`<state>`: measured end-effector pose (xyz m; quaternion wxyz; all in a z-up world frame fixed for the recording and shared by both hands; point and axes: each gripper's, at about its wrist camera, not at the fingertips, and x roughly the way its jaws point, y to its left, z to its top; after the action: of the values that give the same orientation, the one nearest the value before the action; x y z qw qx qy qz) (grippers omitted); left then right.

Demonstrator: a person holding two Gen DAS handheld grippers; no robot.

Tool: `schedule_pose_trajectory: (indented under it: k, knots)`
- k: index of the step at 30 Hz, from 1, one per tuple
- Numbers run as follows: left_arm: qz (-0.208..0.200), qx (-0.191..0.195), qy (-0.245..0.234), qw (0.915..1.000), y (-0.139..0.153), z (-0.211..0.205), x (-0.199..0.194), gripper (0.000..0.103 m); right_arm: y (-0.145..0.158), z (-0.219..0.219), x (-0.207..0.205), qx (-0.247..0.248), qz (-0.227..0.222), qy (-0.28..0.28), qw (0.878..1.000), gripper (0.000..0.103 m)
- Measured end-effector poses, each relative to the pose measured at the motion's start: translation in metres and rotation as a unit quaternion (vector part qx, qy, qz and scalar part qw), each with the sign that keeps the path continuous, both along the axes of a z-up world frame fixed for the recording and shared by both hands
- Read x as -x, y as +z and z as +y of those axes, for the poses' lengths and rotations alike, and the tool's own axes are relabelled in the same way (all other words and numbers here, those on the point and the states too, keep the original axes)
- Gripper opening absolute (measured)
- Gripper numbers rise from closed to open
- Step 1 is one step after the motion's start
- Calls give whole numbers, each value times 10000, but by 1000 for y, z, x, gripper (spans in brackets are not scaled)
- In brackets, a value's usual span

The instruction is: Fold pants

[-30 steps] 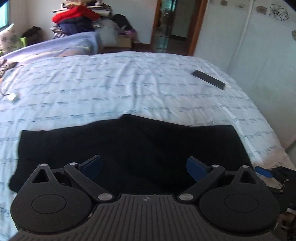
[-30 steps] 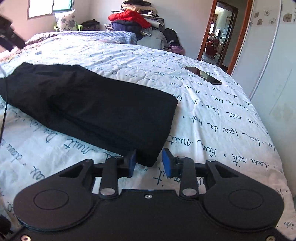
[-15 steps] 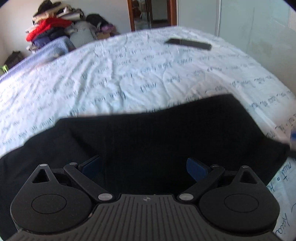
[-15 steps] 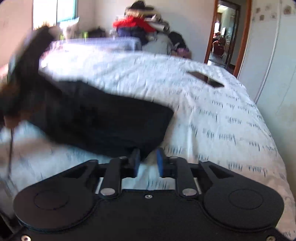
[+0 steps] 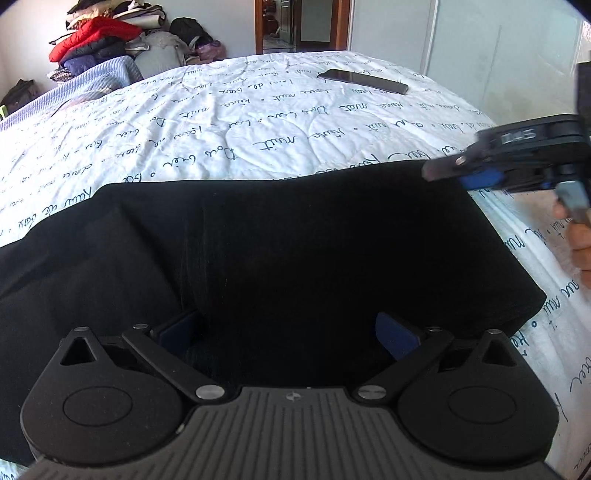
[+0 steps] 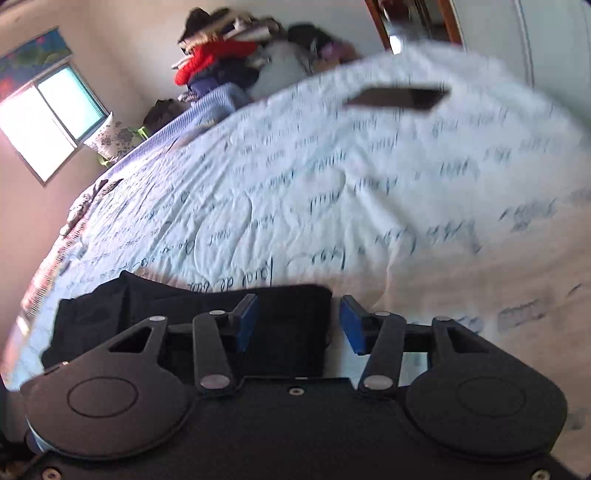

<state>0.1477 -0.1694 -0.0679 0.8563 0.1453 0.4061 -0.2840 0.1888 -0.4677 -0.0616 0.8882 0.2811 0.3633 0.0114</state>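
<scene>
Left wrist view shows a big bed (image 5: 258, 122) with a white cover full of dark curly writing. A few words may say "nuit", but most of it is too loopy to read. A dark phone (image 5: 364, 81) lies flat on the far side of the bed, well apart from everything else. Past the bed sits a pile of clothes (image 5: 99, 40) with a red jacket on top, and a doorway (image 5: 299, 24) opens behind it. A window (image 6: 51, 122) shows in the right wrist view, which is tilted and blurry.

The black pants (image 5: 277, 258) lie folded on the near part of the bed, and nothing lies on top of them. The left claw (image 5: 288, 334) hovers over their near edge with its blue pads wide apart and holds nothing. The pants stretch out in front of it and off to both sides.

The right claw (image 6: 299, 323) is also spread apart and holds nothing. It hangs over the right end of the pants, with the corner of the cloth showing between its pads. In the left view it pokes in from the right, above that same end. White letters on its side are too small to read.
</scene>
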Motion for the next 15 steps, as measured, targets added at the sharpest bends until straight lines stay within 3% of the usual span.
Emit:
schedule_pose_trajectory:
  k: [2, 6, 7, 8, 9, 11, 15]
  knots:
    - [-25, 15, 10, 10000, -1, 0, 2, 103, -2, 2, -3, 106, -90, -17, 9999, 12]
    - [-26, -14, -36, 10000, 2, 0, 3, 103, 4, 17, 0, 674, -117, -273, 9973, 10]
    - [19, -3, -46, 10000, 4, 2, 2, 103, 8, 25, 4, 957, -81, -357, 9947, 16]
    - [30, 28, -20, 10000, 6, 5, 1, 101, 15, 35, 10, 1360, -81, -498, 9894, 34]
    - [-1, 61, 56, 10000, 9, 9, 1, 101, 24, 48, 20, 1894, -152, -631, 9798, 41]
    - [-92, 87, 199, 9997, 12, 15, -2, 102, 39, 74, 42, 2641, -489, -355, 9626, 42]
    - [77, 40, 167, 9998, 7, 13, -7, 102, 34, 101, 64, 2656, -307, 295, 9631, 42]
